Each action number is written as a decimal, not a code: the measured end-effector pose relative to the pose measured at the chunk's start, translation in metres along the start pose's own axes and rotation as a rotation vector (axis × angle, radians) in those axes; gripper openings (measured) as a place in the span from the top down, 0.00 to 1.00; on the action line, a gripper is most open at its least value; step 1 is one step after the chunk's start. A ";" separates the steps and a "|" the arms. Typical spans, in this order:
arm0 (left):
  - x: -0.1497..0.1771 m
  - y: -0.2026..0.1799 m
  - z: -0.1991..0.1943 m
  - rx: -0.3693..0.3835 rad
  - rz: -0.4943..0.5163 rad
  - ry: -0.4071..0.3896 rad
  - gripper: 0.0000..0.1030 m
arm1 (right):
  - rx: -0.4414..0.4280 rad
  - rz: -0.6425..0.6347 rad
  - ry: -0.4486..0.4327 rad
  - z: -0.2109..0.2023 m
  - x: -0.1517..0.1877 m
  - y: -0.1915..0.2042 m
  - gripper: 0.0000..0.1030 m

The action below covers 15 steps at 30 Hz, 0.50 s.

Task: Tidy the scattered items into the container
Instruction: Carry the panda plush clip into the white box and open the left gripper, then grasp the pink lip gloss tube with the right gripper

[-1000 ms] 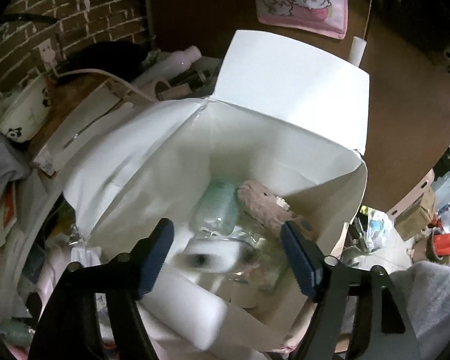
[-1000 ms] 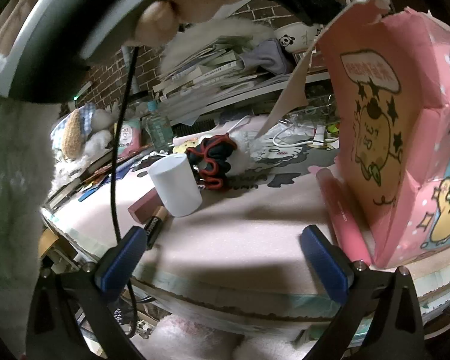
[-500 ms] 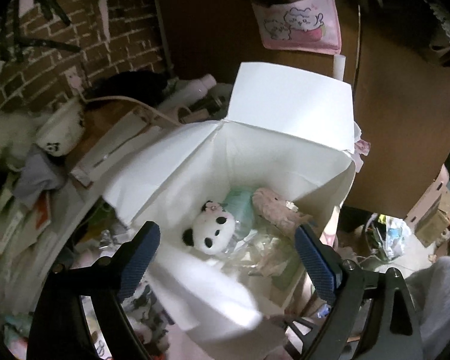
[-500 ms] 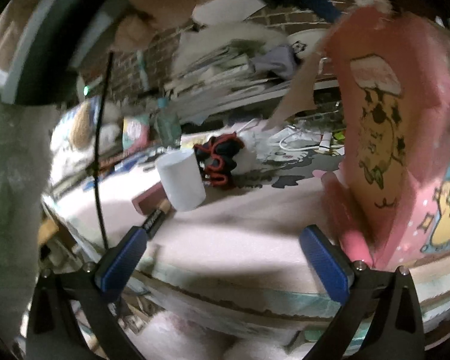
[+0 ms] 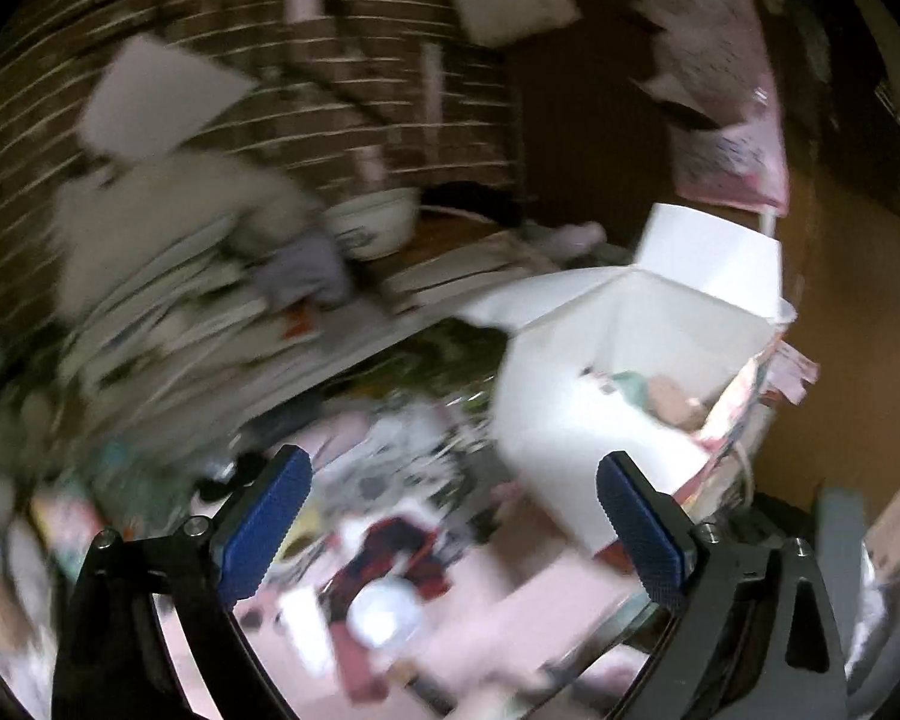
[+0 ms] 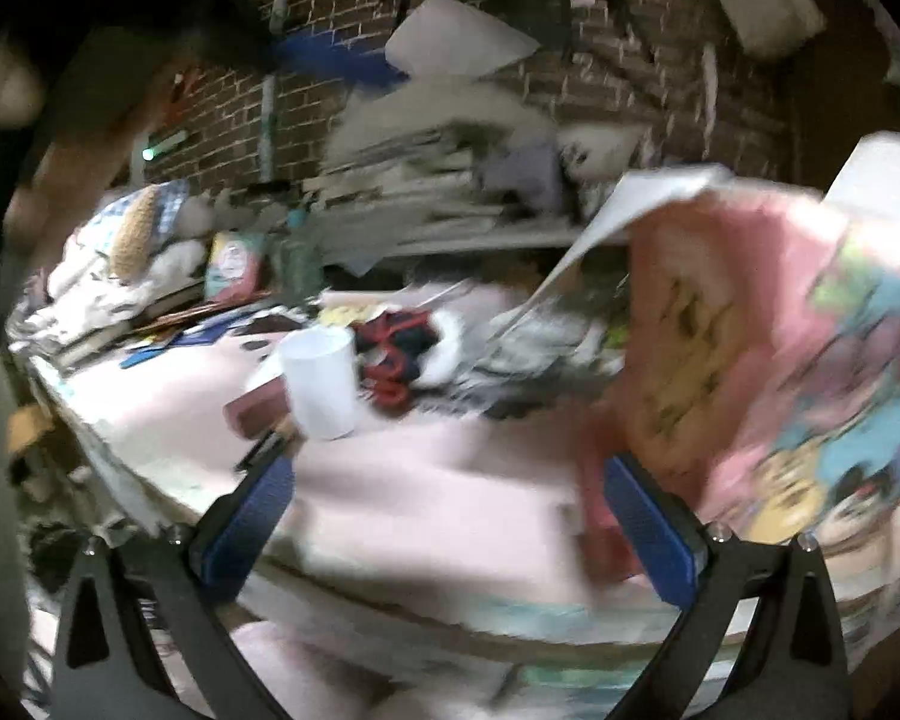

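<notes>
Several things already lie inside the open box [image 5: 642, 354]: I can make out a pale green shape and something pinkish at its bottom, too blurred to name. So part of the tidying looks done, but plenty is left on the pink tabletop [image 6: 450, 480]. A white cup [image 6: 321, 381] stands there, a red and black bundle [image 6: 399, 354] just behind it, a reddish-pink block [image 6: 252, 414] touching its left side, and a dark pen-like stick near its base, though the blur keeps me from being sure of that one.

From my left claw [image 5: 450, 531] the box stands far and to the right, well apart from my fingers; the cup [image 5: 384, 612] and the bundle [image 5: 393, 558] lie below, between my blue pads. My left jaws are opening wide, with nothing between them. My right claw [image 6: 447, 525] is also spread and empty, hovering at the near edge of the tabletop, the cup ahead to its left and the box's pink printed wall [image 6: 750, 360] just beside its right finger. I judge the cup the next pick
</notes>
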<state>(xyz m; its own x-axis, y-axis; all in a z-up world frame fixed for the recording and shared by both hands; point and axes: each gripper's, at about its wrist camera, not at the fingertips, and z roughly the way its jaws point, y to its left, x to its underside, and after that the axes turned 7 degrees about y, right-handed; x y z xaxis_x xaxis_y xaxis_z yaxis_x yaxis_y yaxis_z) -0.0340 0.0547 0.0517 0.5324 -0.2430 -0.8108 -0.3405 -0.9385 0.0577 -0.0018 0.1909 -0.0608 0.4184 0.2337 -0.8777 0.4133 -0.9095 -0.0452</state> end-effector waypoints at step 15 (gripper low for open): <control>0.092 0.064 -0.023 0.014 -0.225 -0.140 0.07 | 0.128 0.001 0.113 0.030 -0.008 0.005 0.52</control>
<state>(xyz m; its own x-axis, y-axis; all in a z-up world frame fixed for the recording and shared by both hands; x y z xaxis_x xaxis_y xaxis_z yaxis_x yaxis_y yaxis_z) 0.0112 -0.0331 -0.0056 0.4835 0.0087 -0.8753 -0.2367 -0.9614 -0.1402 -0.0272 0.1747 -0.0685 0.5097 0.2637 -0.8190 0.3099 -0.9443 -0.1112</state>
